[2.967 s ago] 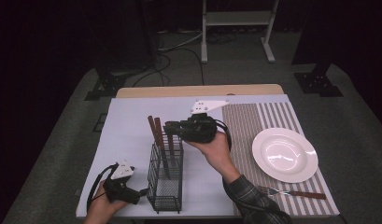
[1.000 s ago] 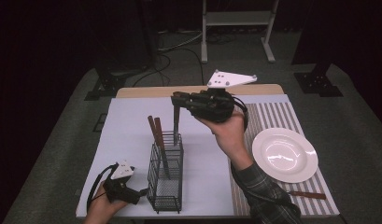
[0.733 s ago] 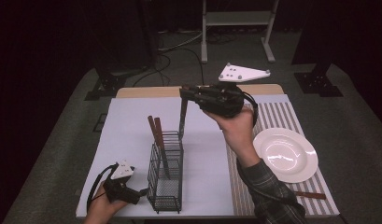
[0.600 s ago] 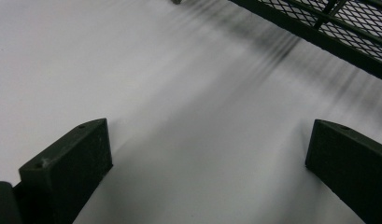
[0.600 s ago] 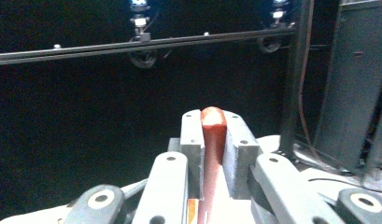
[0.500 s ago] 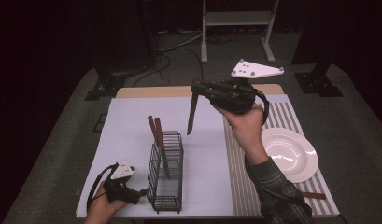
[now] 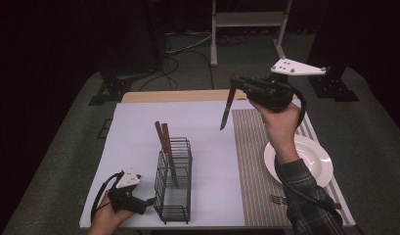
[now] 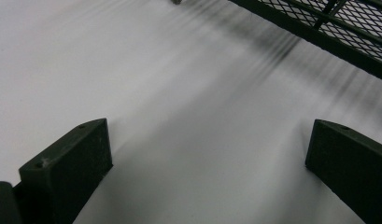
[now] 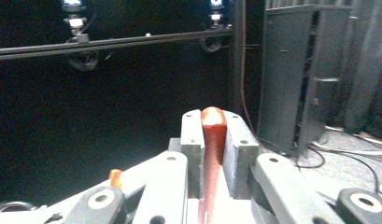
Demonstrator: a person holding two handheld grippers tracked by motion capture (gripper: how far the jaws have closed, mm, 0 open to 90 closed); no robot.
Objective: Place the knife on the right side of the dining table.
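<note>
Above the mat, right claw pinching knife, handle mostly hidden; left claw spread.

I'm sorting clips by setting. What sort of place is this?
Probably a recording studio or lab, not a home: a table laid with plate and cutlery basket stands among dark curtains, floor cables and a metal stand.
</note>
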